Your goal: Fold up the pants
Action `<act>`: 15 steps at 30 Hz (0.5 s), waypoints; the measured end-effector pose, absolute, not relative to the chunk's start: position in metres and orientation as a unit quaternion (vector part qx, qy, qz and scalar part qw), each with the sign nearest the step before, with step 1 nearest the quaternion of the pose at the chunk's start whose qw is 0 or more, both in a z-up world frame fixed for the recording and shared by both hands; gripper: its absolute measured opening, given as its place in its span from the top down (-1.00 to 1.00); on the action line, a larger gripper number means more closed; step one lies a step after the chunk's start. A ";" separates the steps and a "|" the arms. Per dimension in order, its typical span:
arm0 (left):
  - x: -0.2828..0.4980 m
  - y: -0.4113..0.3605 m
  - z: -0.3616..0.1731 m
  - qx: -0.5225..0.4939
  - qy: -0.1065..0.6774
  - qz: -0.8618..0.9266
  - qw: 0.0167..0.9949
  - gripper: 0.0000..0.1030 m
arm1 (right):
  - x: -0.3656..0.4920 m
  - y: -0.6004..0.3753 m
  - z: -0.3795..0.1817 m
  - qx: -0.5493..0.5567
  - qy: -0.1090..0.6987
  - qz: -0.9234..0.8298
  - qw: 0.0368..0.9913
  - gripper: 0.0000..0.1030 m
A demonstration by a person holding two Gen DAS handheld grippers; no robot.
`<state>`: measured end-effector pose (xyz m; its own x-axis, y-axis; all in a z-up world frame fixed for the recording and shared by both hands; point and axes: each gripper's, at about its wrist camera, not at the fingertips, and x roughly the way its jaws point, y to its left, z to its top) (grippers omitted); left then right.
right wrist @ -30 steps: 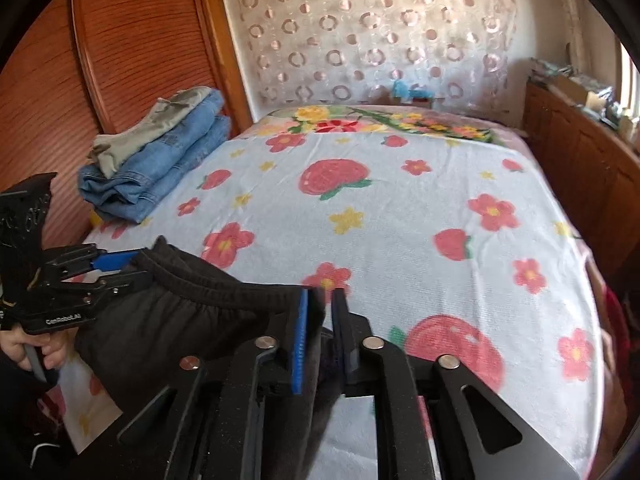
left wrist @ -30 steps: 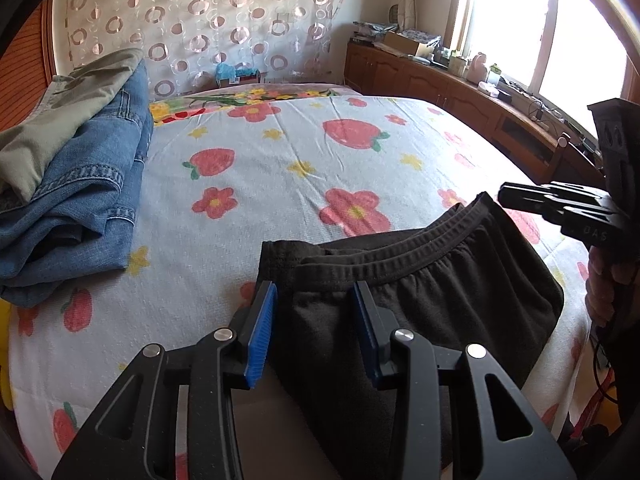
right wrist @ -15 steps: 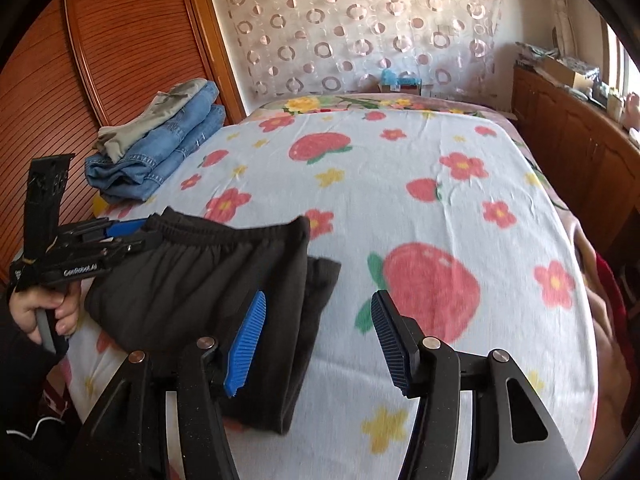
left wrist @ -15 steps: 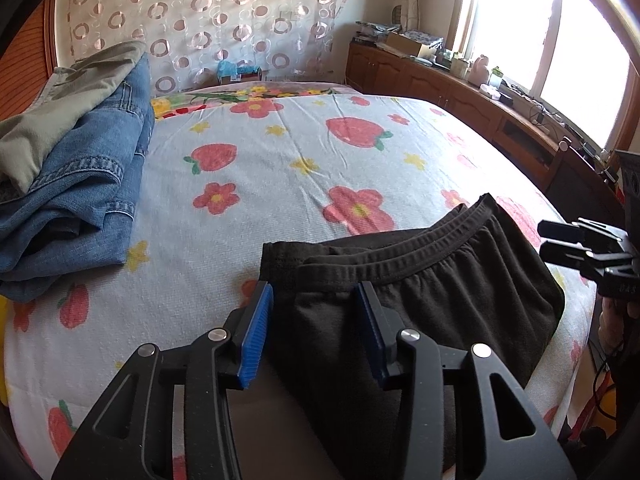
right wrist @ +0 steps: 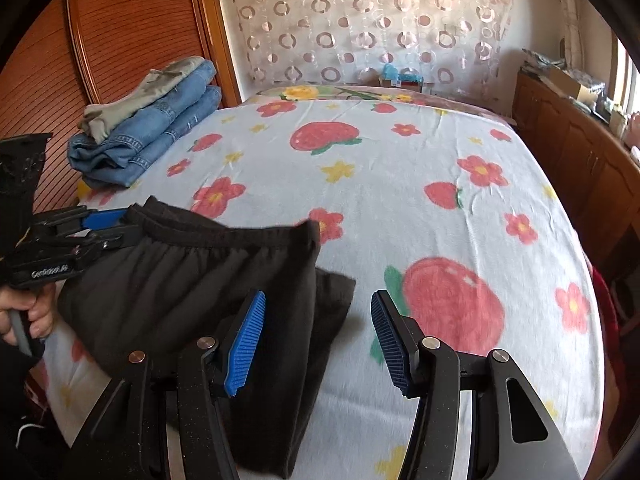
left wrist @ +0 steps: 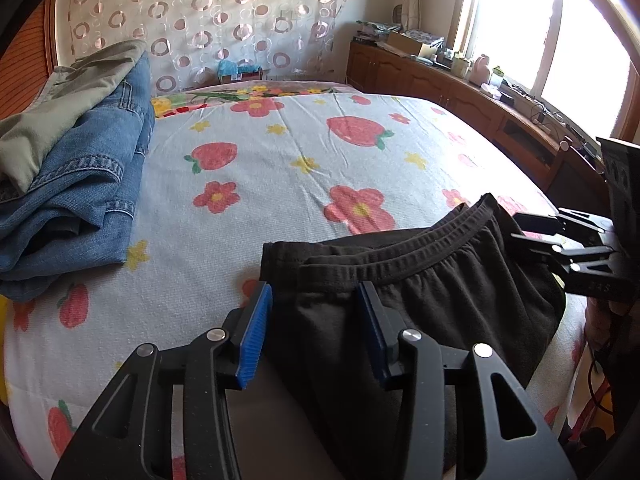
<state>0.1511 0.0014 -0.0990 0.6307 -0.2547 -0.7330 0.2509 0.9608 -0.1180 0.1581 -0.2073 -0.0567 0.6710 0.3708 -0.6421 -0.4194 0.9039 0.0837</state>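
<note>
Folding looks nearly finished. In the left wrist view, the left gripper (left wrist: pixel 314 330) points down at the bed (left wrist: pixel 280 168) with its fingers moderately apart; the black pants (left wrist: pixel 420 300) lie folded between and beyond the pads, with no pad seen pressing the cloth. The waistband runs just ahead of the fingertips. The right gripper (left wrist: pixel 532 226) sits beside the far end of the waistband. A stack of jeans (left wrist: pixel 80 200) lies well apart to the left of the fingers.

In the right wrist view, the right gripper (right wrist: pixel 318 334) has just opened its jaws, then narrowed slightly; they stand moderately wide and hold nothing. The pants (right wrist: pixel 192 280) lie to the left of the fingers, one pad over their edge. The left gripper (right wrist: pixel 88 228) reaches the waistband corner, gripped by a hand (right wrist: pixel 28 312).

Risk: a pad dragging across the loose cloth during withdrawal may pull the top layer and undo the fold. A lower layer already protrudes at the right edge.
</note>
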 end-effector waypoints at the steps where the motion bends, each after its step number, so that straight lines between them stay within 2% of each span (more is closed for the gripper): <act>1: 0.151 0.001 -0.099 -0.002 0.406 -0.140 0.903 0.12 | 0.160 -0.207 -0.056 -0.035 0.343 0.216 0.913 -0.06; 10: 0.149 0.002 -0.095 -0.001 0.404 -0.139 0.904 0.11 | 0.162 -0.205 -0.061 -0.032 0.341 0.217 0.914 -0.05; 15: 0.148 0.009 -0.083 -0.003 0.389 -0.134 0.911 0.01 | 0.163 -0.205 -0.062 -0.034 0.339 0.217 0.915 -0.05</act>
